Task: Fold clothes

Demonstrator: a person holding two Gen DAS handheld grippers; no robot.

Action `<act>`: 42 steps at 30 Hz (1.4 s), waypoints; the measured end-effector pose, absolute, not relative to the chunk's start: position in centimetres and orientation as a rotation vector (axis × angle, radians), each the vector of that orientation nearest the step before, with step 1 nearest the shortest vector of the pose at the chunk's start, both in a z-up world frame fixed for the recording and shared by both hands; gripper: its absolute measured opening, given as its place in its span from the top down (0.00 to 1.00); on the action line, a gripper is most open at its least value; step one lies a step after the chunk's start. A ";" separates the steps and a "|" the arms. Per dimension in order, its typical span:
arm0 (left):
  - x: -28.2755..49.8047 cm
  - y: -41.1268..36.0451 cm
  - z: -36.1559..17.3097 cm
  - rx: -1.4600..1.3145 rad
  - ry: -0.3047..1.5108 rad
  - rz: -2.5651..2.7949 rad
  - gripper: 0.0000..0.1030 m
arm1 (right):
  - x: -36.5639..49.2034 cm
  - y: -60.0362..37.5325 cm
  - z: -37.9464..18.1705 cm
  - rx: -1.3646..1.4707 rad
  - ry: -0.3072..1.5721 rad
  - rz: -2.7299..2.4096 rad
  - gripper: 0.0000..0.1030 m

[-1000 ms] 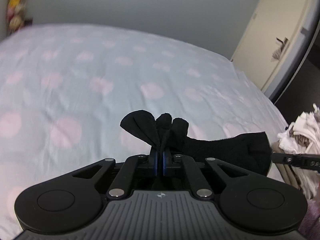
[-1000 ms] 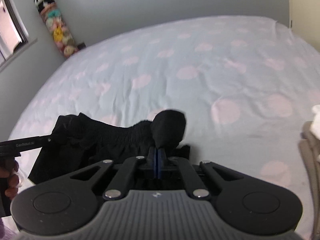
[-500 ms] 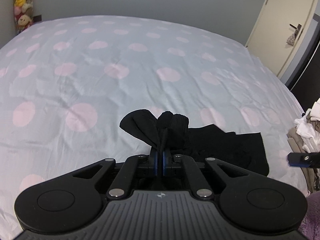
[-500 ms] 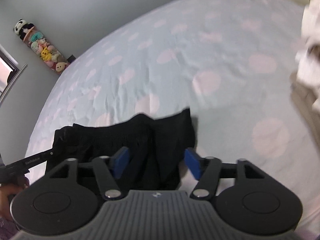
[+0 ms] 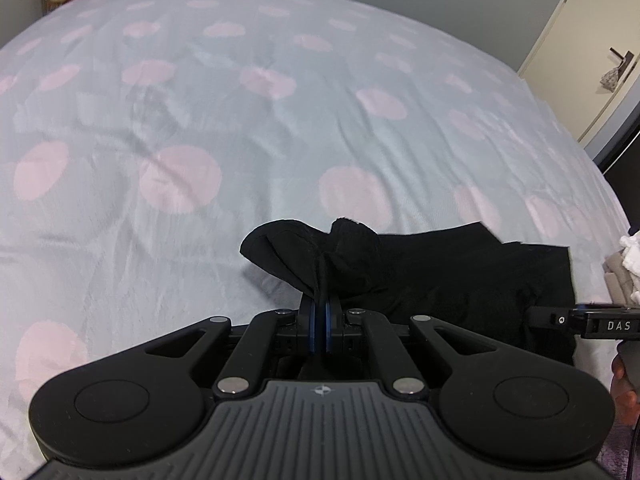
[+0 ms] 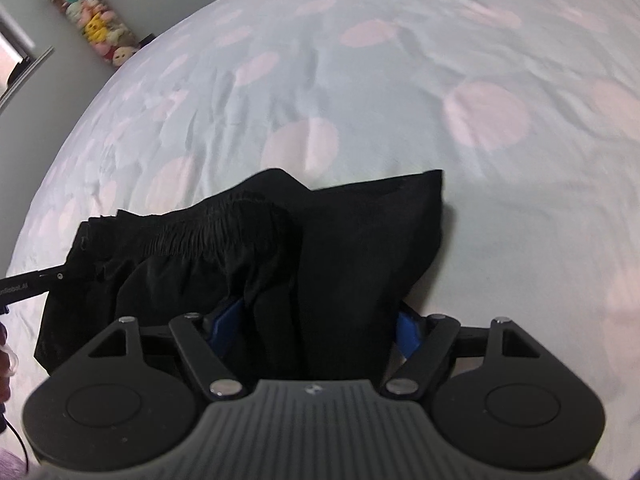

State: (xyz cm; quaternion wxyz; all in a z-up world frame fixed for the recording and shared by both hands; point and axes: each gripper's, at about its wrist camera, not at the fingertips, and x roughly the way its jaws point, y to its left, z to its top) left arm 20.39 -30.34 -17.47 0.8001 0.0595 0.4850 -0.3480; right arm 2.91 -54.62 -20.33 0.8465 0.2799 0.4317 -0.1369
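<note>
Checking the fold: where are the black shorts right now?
The black shorts lie on the dotted bedspread, one end pinched in the left tongs, the other between the open right tongs.

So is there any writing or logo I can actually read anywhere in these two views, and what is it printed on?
"DAS" – white letters on the black finger of the right gripper, at the right edge of the left wrist view; it may be cut off.
White lettering on the black finger of the left gripper, at the left edge of the right wrist view – too blurred and cropped to read.
Small emblem on each gripper body – no words.
</note>
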 end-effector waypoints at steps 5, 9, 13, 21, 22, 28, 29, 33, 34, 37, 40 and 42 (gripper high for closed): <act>21.1 -30.5 -18.9 0.121 1.068 -0.743 0.97 | 4.3 -53.9 -20.8 0.512 0.912 -0.271 0.50; 21.2 -30.4 -19.3 0.100 1.071 -0.740 0.97 | 4.9 -53.4 -21.1 0.518 0.904 -0.235 0.79; 20.9 -30.3 -18.9 0.104 1.052 -0.741 0.97 | 4.9 -53.0 -20.8 0.501 0.897 -0.232 0.85; 19.9 -30.4 -15.2 0.078 0.978 -0.766 0.98 | 3.1 -52.6 -17.8 0.523 0.830 -0.247 0.89; 19.6 -30.5 -14.4 0.077 0.962 -0.775 0.98 | 2.8 -52.4 -17.2 0.520 0.818 -0.248 0.89; 17.5 -32.2 -8.8 0.076 0.854 -0.849 0.98 | -0.9 -52.3 -12.2 0.508 0.725 -0.288 0.89; 17.1 -32.7 -7.8 0.075 0.835 -0.868 0.98 | -1.7 -52.4 -11.2 0.507 0.708 -0.297 0.89; 14.9 -35.7 -3.3 0.093 0.751 -0.966 0.98 | -6.0 -52.8 -6.8 0.495 0.630 -0.351 0.89; 14.2 -36.7 -2.1 0.100 0.731 -0.994 0.98 | -7.2 -53.0 -5.5 0.492 0.615 -0.369 0.89; 12.0 -40.1 1.5 0.130 0.668 -1.086 0.98 | -10.8 -53.7 -1.6 0.480 0.568 -0.421 0.89; 9.3 -44.0 5.2 0.168 0.605 -1.184 0.98 | -14.9 -54.7 2.7 0.453 0.527 -0.482 0.89; 7.1 -46.9 7.8 0.207 0.555 -1.255 0.98 | -17.6 -55.3 5.5 0.438 0.501 -0.525 0.89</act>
